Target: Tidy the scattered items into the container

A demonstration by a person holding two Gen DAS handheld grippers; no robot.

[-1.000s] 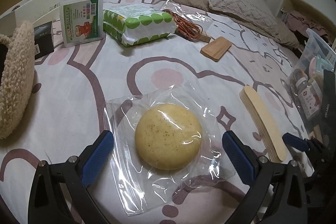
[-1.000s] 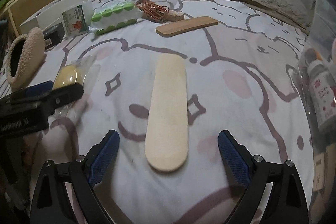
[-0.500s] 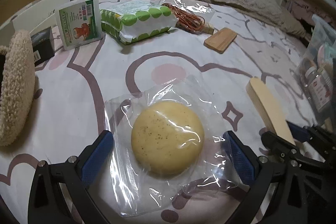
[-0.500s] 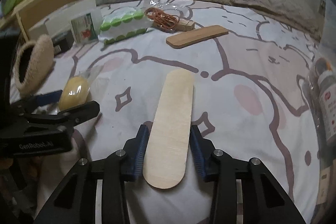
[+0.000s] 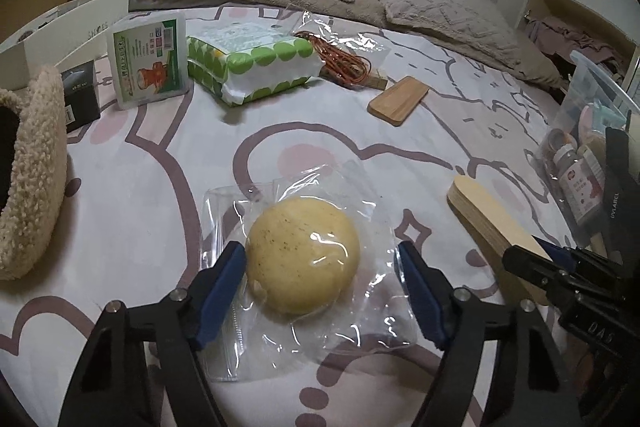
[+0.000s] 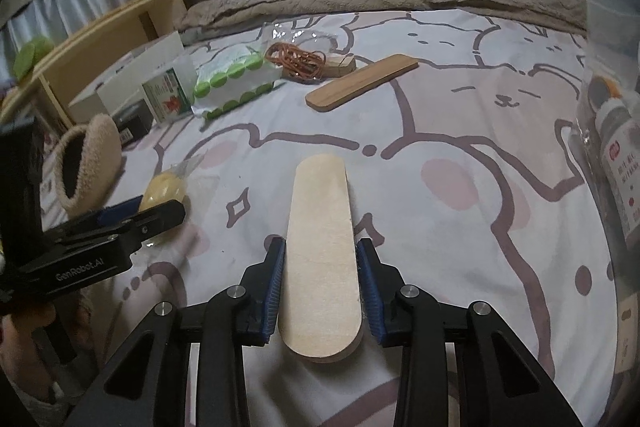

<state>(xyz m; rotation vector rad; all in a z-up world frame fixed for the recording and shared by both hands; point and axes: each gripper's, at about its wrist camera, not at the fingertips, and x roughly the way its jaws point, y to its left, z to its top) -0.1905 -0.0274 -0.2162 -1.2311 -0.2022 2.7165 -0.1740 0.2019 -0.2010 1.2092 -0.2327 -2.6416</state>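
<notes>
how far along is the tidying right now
Done: bottles already sit in the clear container. In hand: right claw has just closed on the pale wooden stick; left claw is closing around the bagged yellow bun. Left: green-dotted pack, darker wooden board, orange cord, fleece slipper.

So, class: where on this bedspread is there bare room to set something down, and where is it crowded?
Bare bedspread lies between the fleece slipper and the bagged yellow bun. Another free patch lies between the pale wooden stick, the darker wooden board and the clear bin. It is crowded around the green-dotted tissue pack.
</notes>
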